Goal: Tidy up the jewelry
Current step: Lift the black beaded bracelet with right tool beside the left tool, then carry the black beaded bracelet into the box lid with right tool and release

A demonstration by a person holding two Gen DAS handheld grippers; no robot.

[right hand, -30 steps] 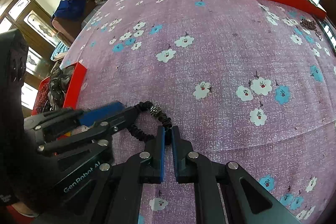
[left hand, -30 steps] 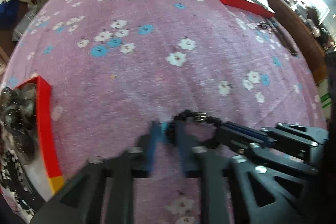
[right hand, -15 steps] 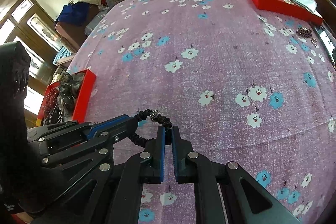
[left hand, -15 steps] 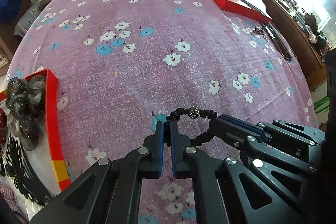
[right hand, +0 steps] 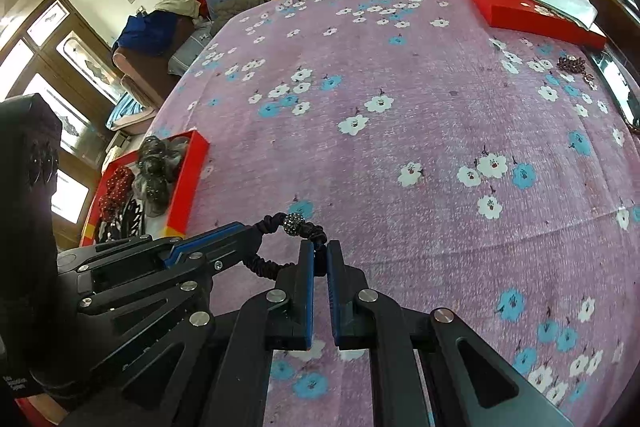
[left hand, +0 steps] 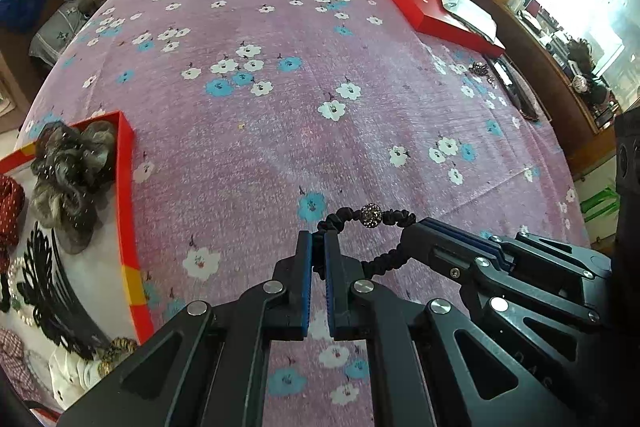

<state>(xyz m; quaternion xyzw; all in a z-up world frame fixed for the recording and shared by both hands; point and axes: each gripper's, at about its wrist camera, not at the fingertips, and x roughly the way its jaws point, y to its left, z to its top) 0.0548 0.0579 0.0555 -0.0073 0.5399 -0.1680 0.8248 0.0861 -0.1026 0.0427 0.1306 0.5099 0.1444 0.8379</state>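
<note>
Both grippers clamp the same black ruched bracelet, the one with a single sparkly bead. My left gripper is clenched on the loop's left end. My right gripper is clenched on the opposite end, and the bead sits on the span between them. From the left wrist camera the right gripper comes in from the right side, pinching the band at its tips. From the right wrist camera the left gripper comes in from the left. The bracelet is held stretched between the two, over the pink floral bedspread; I cannot tell whether it touches the cloth.

An open red tray lies to the left on the bedspread, with a grey scrunchie, a black lace piece and a red dotted scrunchie inside. A closed red box lies at the far right edge. A small dark chain lies near it.
</note>
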